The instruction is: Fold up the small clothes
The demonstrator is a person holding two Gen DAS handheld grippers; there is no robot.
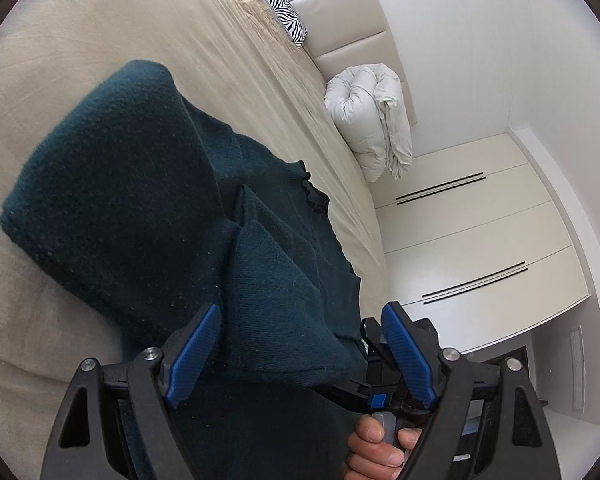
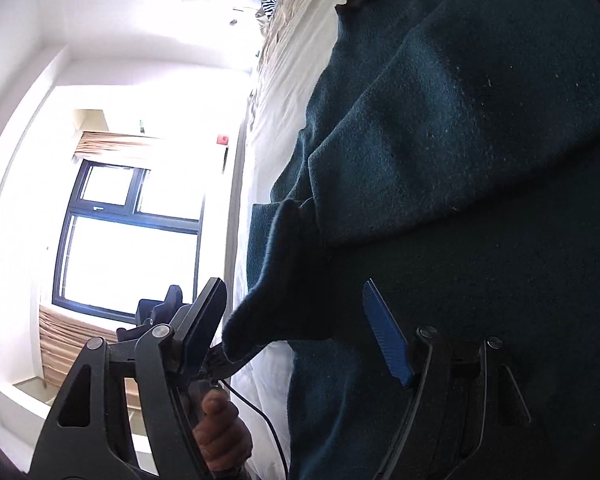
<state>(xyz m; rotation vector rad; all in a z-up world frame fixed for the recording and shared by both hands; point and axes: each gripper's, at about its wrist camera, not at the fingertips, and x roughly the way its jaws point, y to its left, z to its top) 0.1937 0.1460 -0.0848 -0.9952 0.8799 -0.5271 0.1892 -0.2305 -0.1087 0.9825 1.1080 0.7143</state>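
A dark teal knitted garment [image 1: 132, 184] lies bunched and partly folded on the beige bed [image 1: 100, 20]. A thick fold of it runs between the blue pads [image 1: 198, 344] of my left gripper [image 1: 300, 346]. The jaws stand wide; the right-hand pad is clear of the cloth. In the right wrist view the same garment [image 2: 460, 120] fills the right side. One corner of it hangs between the fingers of my right gripper [image 2: 294, 328], which is open, neither pad pressing on it. A hand [image 1: 380, 448] on a handle shows low in each view.
A zebra-print pillow [image 1: 276, 4] and a rolled white duvet [image 1: 372, 120] lie at the padded headboard end. White wardrobe doors [image 1: 480, 240] stand beside the bed. The right wrist view shows a bright window [image 2: 132, 240] and the bed's edge [image 2: 260, 200].
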